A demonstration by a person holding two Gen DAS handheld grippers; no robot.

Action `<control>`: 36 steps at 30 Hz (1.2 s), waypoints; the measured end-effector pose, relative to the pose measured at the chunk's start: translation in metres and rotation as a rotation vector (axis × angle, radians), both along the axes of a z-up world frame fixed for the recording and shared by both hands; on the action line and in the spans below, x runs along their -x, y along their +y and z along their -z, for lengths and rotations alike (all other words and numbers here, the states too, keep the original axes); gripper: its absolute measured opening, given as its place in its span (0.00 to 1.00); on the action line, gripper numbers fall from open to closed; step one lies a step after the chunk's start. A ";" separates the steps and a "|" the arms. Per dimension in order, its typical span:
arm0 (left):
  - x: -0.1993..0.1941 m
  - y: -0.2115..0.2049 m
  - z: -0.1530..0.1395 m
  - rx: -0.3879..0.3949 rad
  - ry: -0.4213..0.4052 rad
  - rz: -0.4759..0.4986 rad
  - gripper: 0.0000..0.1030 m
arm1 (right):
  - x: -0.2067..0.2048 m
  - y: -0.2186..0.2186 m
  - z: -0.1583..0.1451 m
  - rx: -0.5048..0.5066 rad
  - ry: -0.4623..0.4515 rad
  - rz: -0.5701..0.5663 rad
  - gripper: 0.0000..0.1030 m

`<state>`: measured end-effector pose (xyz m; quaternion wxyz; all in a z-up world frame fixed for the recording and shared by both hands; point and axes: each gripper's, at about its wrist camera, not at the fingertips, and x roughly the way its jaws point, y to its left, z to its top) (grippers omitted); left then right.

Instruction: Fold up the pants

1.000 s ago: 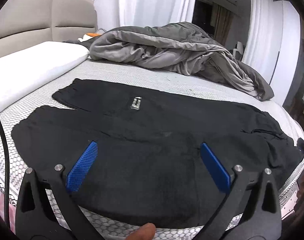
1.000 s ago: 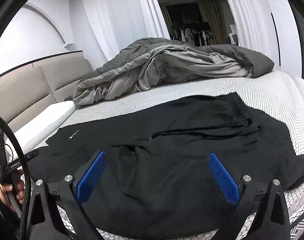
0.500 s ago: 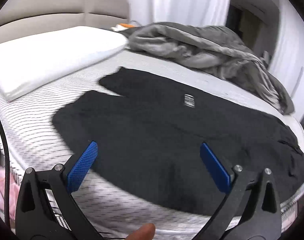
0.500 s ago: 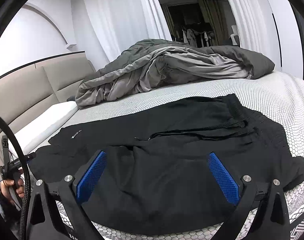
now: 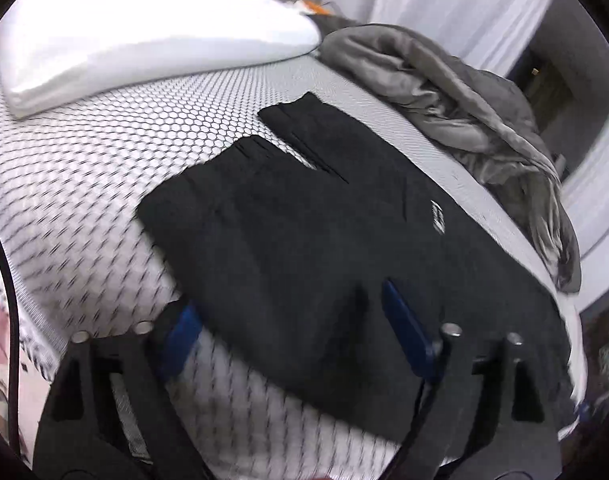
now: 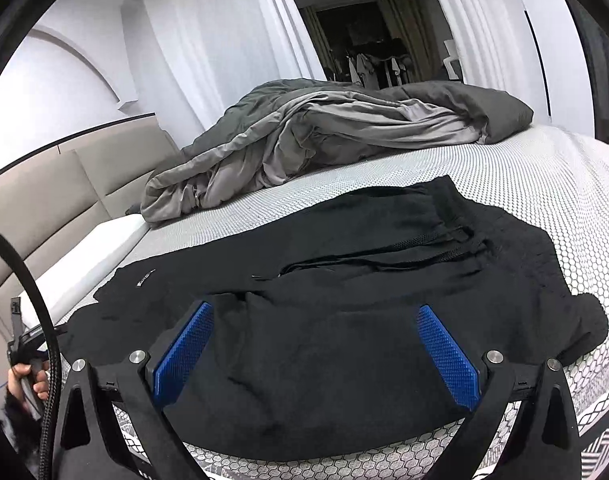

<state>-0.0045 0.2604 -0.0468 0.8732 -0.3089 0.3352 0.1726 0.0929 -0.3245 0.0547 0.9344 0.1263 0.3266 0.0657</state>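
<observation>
Black pants (image 5: 304,240) lie spread flat across the bed, legs toward the pillow, with a small white label (image 5: 437,216) on the far leg. My left gripper (image 5: 288,312) is open and empty, low over the near leg close to its hem. In the right wrist view the pants (image 6: 344,320) show their waistband and drawstring (image 6: 384,258) at the right. My right gripper (image 6: 314,326) is open and empty, just above the near edge of the pants' upper part.
A white pillow (image 5: 144,28) lies at the head of the bed against a beige headboard (image 6: 44,192). A crumpled grey duvet (image 6: 324,132) fills the far side. The mattress (image 5: 84,168) has a honeycomb cover. The bed edge is right under both grippers.
My left gripper has swung left toward the leg hems and the pillow, with motion blur. The right gripper has barely moved. The pants lie as before.
</observation>
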 end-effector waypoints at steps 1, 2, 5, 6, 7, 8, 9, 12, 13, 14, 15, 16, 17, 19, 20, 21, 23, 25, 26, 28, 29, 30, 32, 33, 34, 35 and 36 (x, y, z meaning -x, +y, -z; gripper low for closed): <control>-0.009 0.005 -0.001 0.013 0.009 -0.021 0.67 | -0.001 -0.002 0.002 -0.010 0.017 0.005 1.00; -0.017 0.009 -0.002 0.030 0.020 -0.047 0.61 | -0.003 -0.005 0.005 -0.026 0.038 0.001 1.00; -0.029 0.013 -0.016 -0.039 0.025 -0.096 0.10 | -0.001 -0.016 0.004 -0.034 0.075 0.019 1.00; -0.027 0.011 -0.020 -0.086 0.027 -0.113 0.05 | 0.004 -0.023 -0.001 -0.017 0.075 0.046 1.00; -0.022 0.011 -0.023 -0.091 0.006 -0.118 0.05 | 0.009 -0.029 -0.004 -0.011 0.071 0.065 1.00; -0.014 0.013 -0.024 -0.091 -0.015 -0.118 0.04 | 0.017 -0.039 -0.008 -0.010 0.068 0.099 1.00; -0.007 0.014 -0.025 -0.097 -0.024 -0.120 0.04 | 0.026 -0.050 -0.010 -0.016 0.075 0.136 1.00; 0.006 0.019 -0.024 -0.096 -0.037 -0.136 0.04 | 0.041 -0.081 0.002 -0.063 0.136 0.219 1.00; 0.011 0.020 -0.025 -0.083 -0.041 -0.135 0.04 | 0.042 -0.091 0.010 -0.090 0.172 0.244 1.00; 0.013 0.022 -0.024 -0.076 -0.046 -0.134 0.04 | 0.040 -0.100 0.019 -0.128 0.206 0.262 1.00; 0.018 0.022 -0.024 -0.077 -0.049 -0.135 0.04 | 0.038 -0.110 0.028 -0.186 0.224 0.269 0.99; 0.023 0.021 -0.025 -0.084 -0.049 -0.138 0.04 | 0.035 -0.119 0.035 -0.243 0.234 0.277 0.96; 0.023 0.022 -0.025 -0.093 -0.049 -0.140 0.04 | 0.031 -0.125 0.040 -0.287 0.241 0.283 0.94; 0.030 0.020 -0.026 -0.100 -0.052 -0.139 0.04 | 0.020 -0.139 0.052 -0.375 0.252 0.316 0.90; 0.033 0.018 -0.026 -0.103 -0.051 -0.137 0.04 | 0.014 -0.149 0.060 -0.434 0.262 0.355 0.88; 0.033 0.018 -0.026 -0.104 -0.049 -0.137 0.04 | 0.007 -0.160 0.065 -0.486 0.266 0.393 0.84; 0.030 0.018 -0.025 -0.103 -0.043 -0.135 0.04 | -0.002 -0.174 0.061 -0.470 0.243 0.458 0.66; 0.030 0.020 -0.023 -0.096 -0.044 -0.136 0.04 | -0.015 -0.178 0.051 -0.350 0.238 0.496 0.25; 0.030 0.020 -0.022 -0.094 -0.042 -0.137 0.04 | -0.019 -0.179 0.048 -0.343 0.233 0.485 0.20; 0.030 0.022 -0.020 -0.089 -0.040 -0.143 0.04 | -0.014 -0.173 0.033 -0.309 0.176 0.446 0.17; 0.032 0.022 -0.019 -0.086 -0.039 -0.142 0.04 | -0.008 -0.173 0.032 -0.278 0.156 0.441 0.17; 0.032 0.022 -0.018 -0.083 -0.032 -0.140 0.04 | -0.004 -0.174 0.034 -0.254 0.171 0.451 0.17; 0.034 0.023 -0.014 -0.084 -0.012 -0.135 0.05 | -0.005 -0.181 0.049 -0.246 0.274 0.460 0.25; 0.034 0.024 -0.011 -0.070 -0.006 -0.130 0.05 | -0.003 -0.185 0.055 -0.271 0.298 0.456 0.28; 0.036 0.026 -0.008 -0.057 -0.002 -0.126 0.05 | 0.004 -0.191 0.057 -0.342 0.284 0.445 0.34; 0.037 0.028 -0.005 -0.035 0.000 -0.119 0.05 | 0.010 -0.193 0.052 -0.381 0.268 0.438 0.39; 0.038 0.030 -0.004 -0.016 -0.006 -0.115 0.06 | 0.015 -0.198 0.051 -0.406 0.240 0.426 0.49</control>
